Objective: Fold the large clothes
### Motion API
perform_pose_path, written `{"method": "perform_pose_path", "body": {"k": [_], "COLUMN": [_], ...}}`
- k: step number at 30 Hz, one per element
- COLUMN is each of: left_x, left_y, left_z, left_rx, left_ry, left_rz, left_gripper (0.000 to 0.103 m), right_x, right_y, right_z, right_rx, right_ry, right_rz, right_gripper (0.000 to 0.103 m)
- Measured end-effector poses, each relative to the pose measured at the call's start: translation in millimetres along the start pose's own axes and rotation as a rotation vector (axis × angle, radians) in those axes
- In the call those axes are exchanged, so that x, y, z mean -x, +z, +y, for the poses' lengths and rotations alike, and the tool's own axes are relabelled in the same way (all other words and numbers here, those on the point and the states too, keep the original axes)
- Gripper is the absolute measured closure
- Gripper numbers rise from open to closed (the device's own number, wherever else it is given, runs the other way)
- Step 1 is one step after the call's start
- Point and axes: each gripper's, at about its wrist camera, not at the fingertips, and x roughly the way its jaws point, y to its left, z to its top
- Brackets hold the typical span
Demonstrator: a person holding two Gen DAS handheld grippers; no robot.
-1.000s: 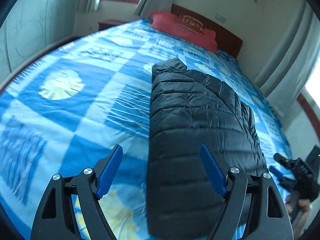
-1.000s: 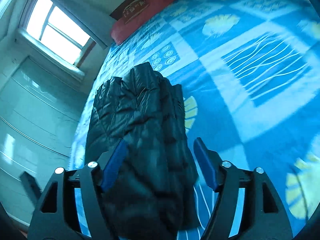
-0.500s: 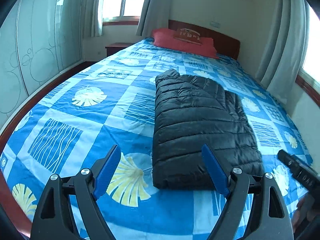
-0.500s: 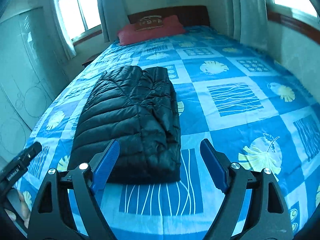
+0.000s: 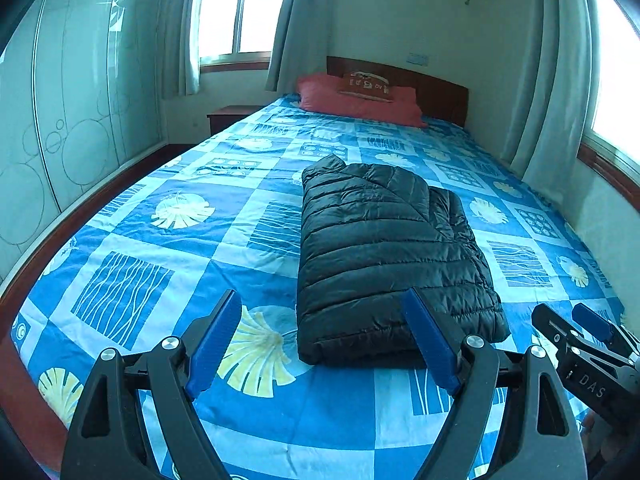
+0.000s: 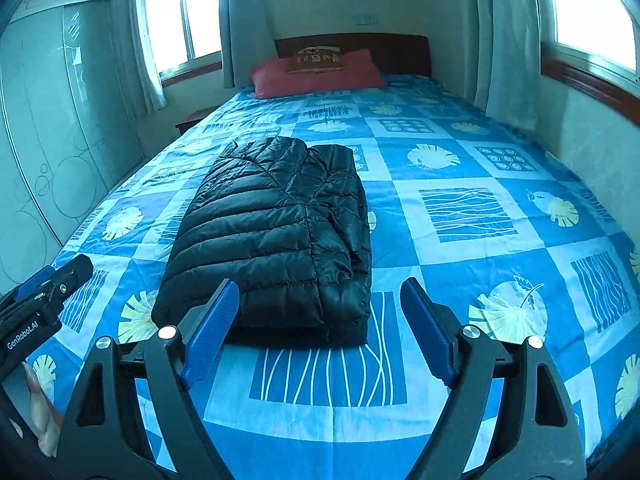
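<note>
Jacket (image 5: 384, 256), black and quilted, lies folded into a compact rectangle on the bed (image 5: 168, 248), a little toward the foot end and well short of the red pillow (image 5: 356, 98). I hold both tools back from it, above the near edge of the bed. My left gripper (image 5: 320, 344) has its blue fingers (image 5: 214, 340) spread wide with nothing between them; my right gripper (image 6: 316, 332) stands the same, wide and empty, and its jaws have just been opening further, so the jacket is free of both.

I judge the fold finished, or nearly so. My worry is the puffy fill. With no weight on it, the top layer could spring up and the stack could slump sideways, most likely along the right side, where the layered edges look loose and uneven. If I go back in to tidy that side, a wide finger could catch the slippery shell and drag the whole bundle across the sheet instead of shifting one layer. Pressing near one corner only could also tip the folded layers open.
</note>
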Motion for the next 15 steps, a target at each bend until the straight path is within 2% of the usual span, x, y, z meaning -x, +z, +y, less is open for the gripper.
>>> {"method": "perform_pose_path", "body": {"k": [15], "left_x": [7.5], "left_y": [-3.1], "left_z": [-5.5], "left_rx": [-0.018], "left_ry": [-0.004], "left_rz": [-0.009], "left_gripper": [0.021], "right_x": [5.2], "right_y": [-3.4], "right_z": [-0.7], "right_rx": [0.001], "right_ry": [0.006], "right_rz": [-0.005], "right_gripper": [0.02]}}
